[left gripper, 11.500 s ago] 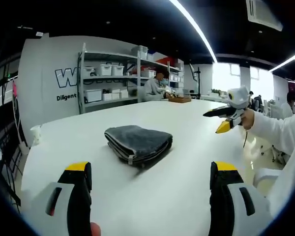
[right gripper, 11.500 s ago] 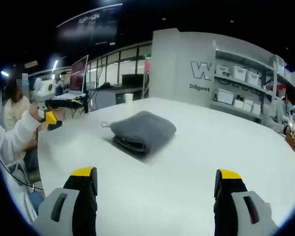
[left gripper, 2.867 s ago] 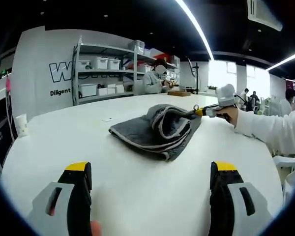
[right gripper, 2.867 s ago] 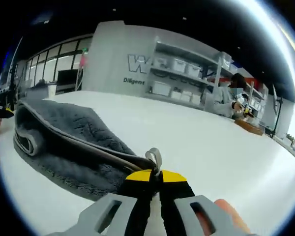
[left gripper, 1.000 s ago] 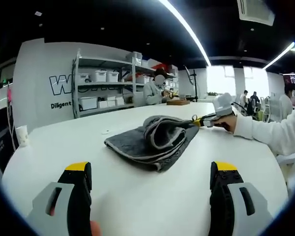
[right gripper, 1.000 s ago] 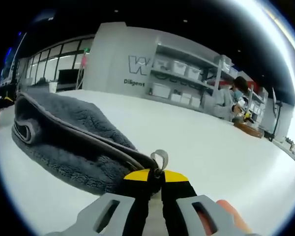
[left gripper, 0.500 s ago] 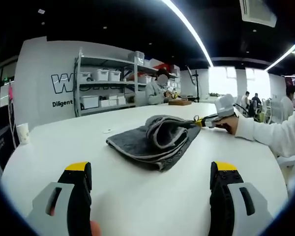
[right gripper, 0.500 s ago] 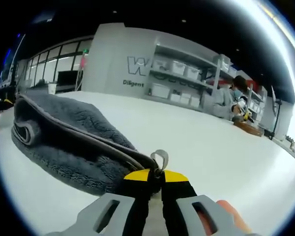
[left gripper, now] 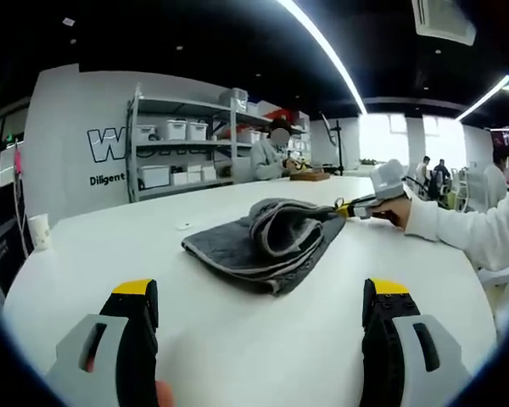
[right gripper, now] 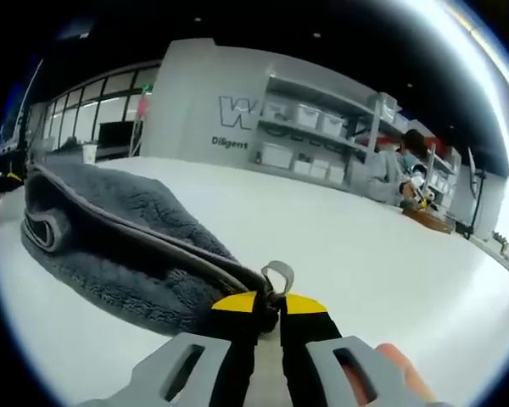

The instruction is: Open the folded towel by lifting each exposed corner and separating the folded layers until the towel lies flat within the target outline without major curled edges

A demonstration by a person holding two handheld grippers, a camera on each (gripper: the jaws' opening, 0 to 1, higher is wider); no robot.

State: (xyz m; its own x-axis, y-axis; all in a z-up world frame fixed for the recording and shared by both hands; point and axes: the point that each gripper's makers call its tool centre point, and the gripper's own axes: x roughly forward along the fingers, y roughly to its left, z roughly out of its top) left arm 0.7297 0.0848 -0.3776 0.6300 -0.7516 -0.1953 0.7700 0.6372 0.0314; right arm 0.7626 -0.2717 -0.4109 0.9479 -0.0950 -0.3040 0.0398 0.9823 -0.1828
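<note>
A dark grey towel [left gripper: 263,237] lies partly unfolded on the white table [left gripper: 237,339], its upper layer lifted toward the right. In the left gripper view my left gripper [left gripper: 259,292] stands open near the table's front, well short of the towel, nothing between its fingers. The right gripper [left gripper: 348,208] comes in from the right, held by a hand in a white sleeve, pinching the towel's corner. In the right gripper view my right gripper [right gripper: 270,303] is shut on the towel [right gripper: 119,237] corner, with its hanging loop [right gripper: 278,275] poking up above the yellow tips.
A metal shelf [left gripper: 187,144] with white bins stands behind the table against a grey wall. A seated person [left gripper: 267,153] works at the table's far end beside a wooden tray [left gripper: 310,174]. A paper cup [left gripper: 39,231] stands at the left edge.
Since 11.5 s ago my right gripper has taken hold of a towel corner and pulled the top layer open. Over the last second almost nothing has moved.
</note>
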